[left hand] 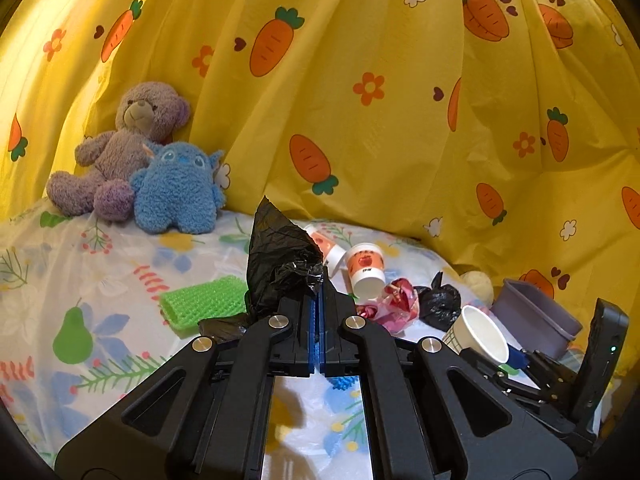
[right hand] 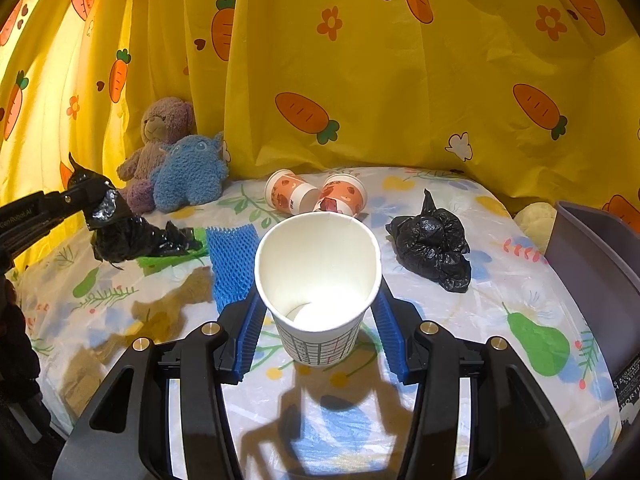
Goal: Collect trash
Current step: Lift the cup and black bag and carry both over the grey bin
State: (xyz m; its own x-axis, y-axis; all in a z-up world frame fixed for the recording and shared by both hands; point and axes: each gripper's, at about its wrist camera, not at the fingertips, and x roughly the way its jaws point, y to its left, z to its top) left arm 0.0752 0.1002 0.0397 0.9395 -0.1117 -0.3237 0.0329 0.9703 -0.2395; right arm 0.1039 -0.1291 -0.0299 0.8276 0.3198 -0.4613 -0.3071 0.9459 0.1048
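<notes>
The left claw (left hand: 320,284) is clamped shut on a crumpled black plastic bag (left hand: 282,264), its blue pads pressed together with the thin film pinched between them; the bag sticks up above the fingertips and hangs down to the left of them, its lower end trailing toward the desk. From the right wrist view the same bag (right hand: 116,224) hangs from the left claw (right hand: 90,192) above the flower-and-pear printed plastic desk cover (right hand: 500,304). Just left of the left claw lies a green foam net sleeve (left hand: 204,300), and a blue foam net sleeve (right hand: 234,264) lies beside it. The right claw (right hand: 318,320) grips a white paper cup (right hand: 318,276) by its lower wall, blue pads on either side, the cup upright with its open mouth tilted toward the camera. Beyond that cup two orange-printed paper cups (right hand: 316,196) lie on their sides, touching each other. To the right of the right claw sits a second knotted black plastic bag (right hand: 434,246), and farther right, at the edge of the desk, stands a grey plastic bin (right hand: 592,256). In the left wrist view a crumpled red-and-white wrapper (left hand: 394,300) lies between the cups and that bag. Far to the left, against the yellow carrot-print curtain (left hand: 380,100), sit a purple teddy bear (left hand: 124,148) and a blue fuzzy plush toy (left hand: 178,188), touching.
</notes>
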